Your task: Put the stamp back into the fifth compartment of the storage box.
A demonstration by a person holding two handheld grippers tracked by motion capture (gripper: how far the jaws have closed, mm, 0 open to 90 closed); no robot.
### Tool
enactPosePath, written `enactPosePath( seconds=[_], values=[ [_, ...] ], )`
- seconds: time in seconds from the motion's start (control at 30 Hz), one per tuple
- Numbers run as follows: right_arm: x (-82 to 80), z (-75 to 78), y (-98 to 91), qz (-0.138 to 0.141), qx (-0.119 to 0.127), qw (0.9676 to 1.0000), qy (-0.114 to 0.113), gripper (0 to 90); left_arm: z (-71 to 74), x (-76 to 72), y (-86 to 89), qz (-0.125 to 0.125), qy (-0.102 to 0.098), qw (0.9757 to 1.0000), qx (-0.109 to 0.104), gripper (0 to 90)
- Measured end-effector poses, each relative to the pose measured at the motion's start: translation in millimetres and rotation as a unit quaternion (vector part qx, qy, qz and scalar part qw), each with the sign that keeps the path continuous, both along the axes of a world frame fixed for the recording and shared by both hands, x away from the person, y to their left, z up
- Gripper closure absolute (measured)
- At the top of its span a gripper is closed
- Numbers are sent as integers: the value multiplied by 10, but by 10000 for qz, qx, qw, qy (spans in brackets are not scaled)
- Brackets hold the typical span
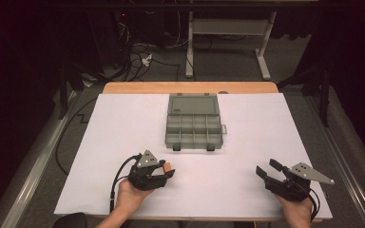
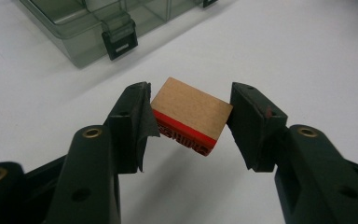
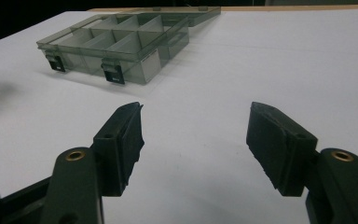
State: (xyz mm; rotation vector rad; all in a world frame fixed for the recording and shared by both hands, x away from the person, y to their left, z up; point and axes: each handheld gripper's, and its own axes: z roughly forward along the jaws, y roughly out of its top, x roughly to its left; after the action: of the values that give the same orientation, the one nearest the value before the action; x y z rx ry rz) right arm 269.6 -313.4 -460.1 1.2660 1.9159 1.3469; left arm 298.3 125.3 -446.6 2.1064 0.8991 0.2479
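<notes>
A small wooden stamp block (image 2: 191,108) with a red rubber underside hangs tilted just above the white sheet, casting a shadow. My left gripper (image 2: 189,119) is shut on it, a pad pressing each end. From above, the left gripper (image 1: 166,168) with the stamp (image 1: 169,166) is at the near left of the table. At the near right my right gripper (image 1: 266,167) rests open, and nothing lies between its jaws (image 3: 196,126). A grey see-through compartment box (image 1: 193,128) lies mid-table with its lid open and flat behind it.
White paper (image 1: 266,128) covers the tabletop, with a strip of wood (image 1: 190,88) showing at the far edge. The box's two dark latches (image 3: 113,72) face the near side. Beyond the table are cables and a desk frame on the floor.
</notes>
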Motion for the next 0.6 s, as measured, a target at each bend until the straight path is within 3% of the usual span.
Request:
enactPosePath(
  seconds=[0.6],
  values=[
    [0,0,-1,-4,-5,10000,4,359,74,130,-10,92,-84,9998,-123,493]
  ],
)
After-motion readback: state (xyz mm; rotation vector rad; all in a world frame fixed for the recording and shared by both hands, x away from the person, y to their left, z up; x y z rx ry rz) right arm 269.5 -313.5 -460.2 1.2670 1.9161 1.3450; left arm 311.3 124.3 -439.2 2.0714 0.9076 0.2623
